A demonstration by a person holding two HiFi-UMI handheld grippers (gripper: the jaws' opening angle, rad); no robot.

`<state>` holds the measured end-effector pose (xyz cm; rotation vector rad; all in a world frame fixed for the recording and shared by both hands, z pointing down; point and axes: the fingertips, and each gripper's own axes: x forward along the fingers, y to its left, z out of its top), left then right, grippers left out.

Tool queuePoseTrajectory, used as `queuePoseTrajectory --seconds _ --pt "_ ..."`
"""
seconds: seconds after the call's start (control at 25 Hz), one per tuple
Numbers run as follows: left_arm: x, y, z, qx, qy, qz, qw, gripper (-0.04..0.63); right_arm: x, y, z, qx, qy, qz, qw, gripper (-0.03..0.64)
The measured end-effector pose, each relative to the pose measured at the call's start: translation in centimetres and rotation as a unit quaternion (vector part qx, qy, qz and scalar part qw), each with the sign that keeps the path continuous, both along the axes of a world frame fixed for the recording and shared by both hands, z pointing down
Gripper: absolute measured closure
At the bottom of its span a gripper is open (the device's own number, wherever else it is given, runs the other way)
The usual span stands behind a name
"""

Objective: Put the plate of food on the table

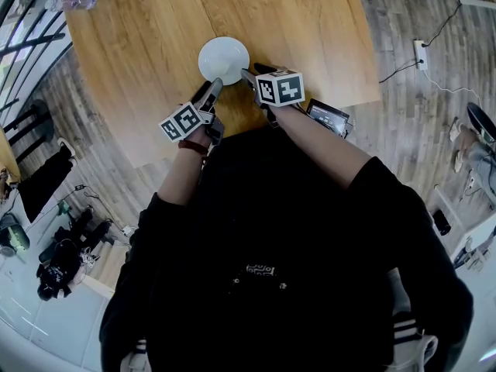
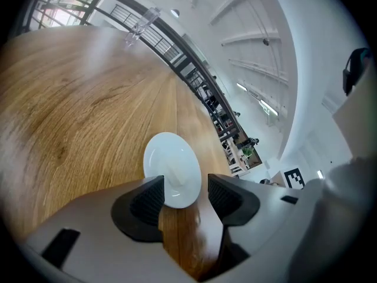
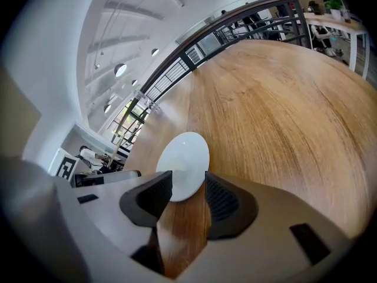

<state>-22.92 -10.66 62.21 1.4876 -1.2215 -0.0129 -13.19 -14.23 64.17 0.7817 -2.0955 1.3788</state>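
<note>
While I stand over the table [image 1: 139,68], the head view shows what neither gripper view does: my left gripper [image 1: 215,86] and right gripper [image 1: 246,74] both reach the near rim of the white plate [image 1: 224,59], one from each side. It also shows a dark flat device [image 1: 329,117] lying at the table's edge beside my right forearm.

The left gripper view looks along my left jaws, which stand apart with only bare wood in the gap. The plate lies flat on the table just past their tips, and its near edge dips behind the left pad. The right gripper view gives the same for my right jaws: apart, holding nothing, with the plate just ahead of them. I cannot tell whether either tip touches the rim.

I count one plate, one table and two grippers. One clear bottle [image 1: 74,2] lies far across the table, well apart from the plate.
</note>
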Motion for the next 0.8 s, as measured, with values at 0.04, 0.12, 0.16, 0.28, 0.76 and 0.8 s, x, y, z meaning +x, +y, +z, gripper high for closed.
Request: queuePoseTrajectory --seconds 0.04,0.12,0.16,0.28,0.76,0.8 --pt "0.1 -0.1 -0.6 0.009 -0.008 0.004 0.9999 0.363 0.0 -0.1 -0.5 0.004 -0.005 0.002 1.0 0.434" --pt "0.4 -0.3 -2.1 0.027 -0.026 0.01 0.9992 0.427 0.1 -0.2 -1.7 0.013 -0.02 0.006 1.0 0.442" --pt "0.5 -0.3 -2.9 0.037 -0.034 0.011 0.9987 0.45 0.1 -0.2 -2.3 0.018 -0.03 0.007 0.999 0.461" --pt "0.7 -0.4 -5.2 0.07 -0.053 0.019 0.996 0.518 -0.1 -0.1 -4.5 0.033 -0.057 0.002 0.998 0.544" --pt "3.4 -1.2 -16.5 0.229 -0.076 0.084 0.9669 0.588 0.3 -1.2 -14.1 0.1 -0.114 -0.012 0.988 0.594" --pt "3.7 -1.2 -17.6 0.242 -0.089 0.096 0.9615 0.588 0.4 -1.4 -15.3 0.112 -0.121 -0.012 0.986 0.596"
